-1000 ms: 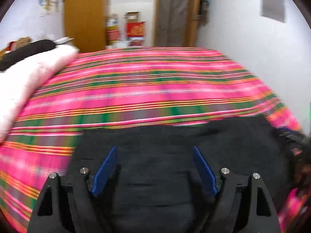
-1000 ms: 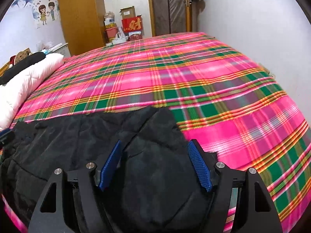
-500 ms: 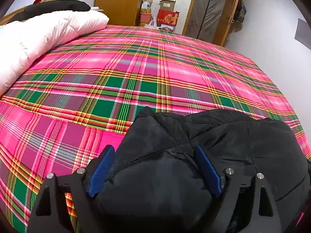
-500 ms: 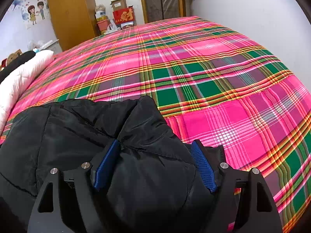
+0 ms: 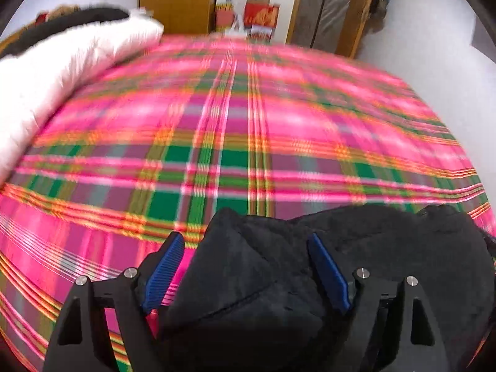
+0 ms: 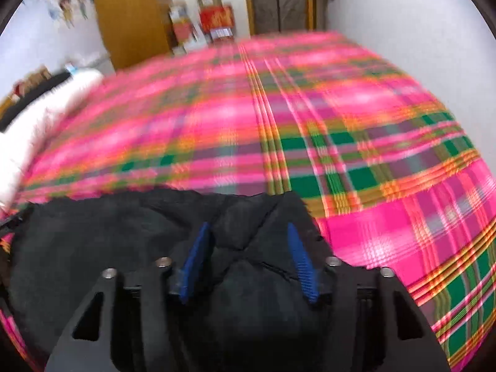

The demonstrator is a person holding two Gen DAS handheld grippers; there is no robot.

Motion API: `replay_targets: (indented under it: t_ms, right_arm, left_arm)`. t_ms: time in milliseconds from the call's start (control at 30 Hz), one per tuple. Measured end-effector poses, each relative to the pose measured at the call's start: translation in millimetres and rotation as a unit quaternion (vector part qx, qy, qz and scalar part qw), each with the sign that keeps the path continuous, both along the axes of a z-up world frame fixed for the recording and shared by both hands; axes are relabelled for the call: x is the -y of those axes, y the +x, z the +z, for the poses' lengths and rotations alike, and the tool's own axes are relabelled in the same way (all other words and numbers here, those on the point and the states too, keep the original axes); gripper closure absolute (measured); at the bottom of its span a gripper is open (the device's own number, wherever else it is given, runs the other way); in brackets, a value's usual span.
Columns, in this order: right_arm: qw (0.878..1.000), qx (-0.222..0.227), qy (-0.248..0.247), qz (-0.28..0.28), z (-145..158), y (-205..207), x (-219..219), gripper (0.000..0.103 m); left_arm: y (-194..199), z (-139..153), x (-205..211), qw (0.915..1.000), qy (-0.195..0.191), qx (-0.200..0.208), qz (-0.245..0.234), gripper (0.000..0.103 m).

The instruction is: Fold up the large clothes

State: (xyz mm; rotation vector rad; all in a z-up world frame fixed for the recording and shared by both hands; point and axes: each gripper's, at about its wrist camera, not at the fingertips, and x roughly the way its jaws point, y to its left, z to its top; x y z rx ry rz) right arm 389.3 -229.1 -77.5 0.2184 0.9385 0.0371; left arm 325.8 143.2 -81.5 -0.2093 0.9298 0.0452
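Observation:
A black padded jacket lies bunched on the near part of a bed with a pink and green plaid cover. My left gripper is wide open with the jacket's left corner between its blue pads. In the right wrist view the jacket spreads to the left. My right gripper has its blue pads narrowed around a fold at the jacket's right corner, with a gap still showing. Both views are motion-blurred.
A white duvet with a dark item on it lies along the bed's left side. A wooden wardrobe, boxes and a doorway stand beyond the bed. A white wall runs along the right.
The right gripper's pads have closed in noticeably around the jacket corner. The left gripper stays wide open. Both cameras are moving, and the bed cover is now blurred.

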Motion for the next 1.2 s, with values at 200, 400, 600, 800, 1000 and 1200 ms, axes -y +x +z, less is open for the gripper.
replay_targets:
  t_ms: [200, 400, 600, 800, 1000, 1200]
  right_arm:
    - [1.0, -0.001, 0.005, -0.017, -21, 6, 4, 0.054]
    - [1.0, 0.002, -0.001, -0.019, -25, 5, 3, 0.054]
    - [1.0, 0.019, 0.001, -0.017, 17, -13, 4, 0.053]
    - [0.996, 0.078, 0.037, 0.015, 64, -60, -21, 0.053]
    - [0.996, 0.057, 0.012, 0.066, 39, -77, -69, 0.053]
    - [0.996, 0.047, -0.007, 0.077, 9, -67, -70, 0.051]
  left_arm:
    - [-1, -22, -3, 0.9992, -0.036, 0.001, 0.018, 0.017]
    - [0, -26, 1, 0.9992, -0.033, 0.002, 0.023, 0.017]
    - [-12, 15, 6, 0.9997, -0.005, 0.017, 0.016, 0.023]
    - [-58, 73, 40, 0.9953, -0.019, 0.092, -0.023, 0.023]
    - [-77, 45, 119, 0.9907, -0.018, 0.063, -0.119, 0.023]
    - [-65, 18, 130, 0.9923, 0.001, 0.05, -0.113, 0.021]
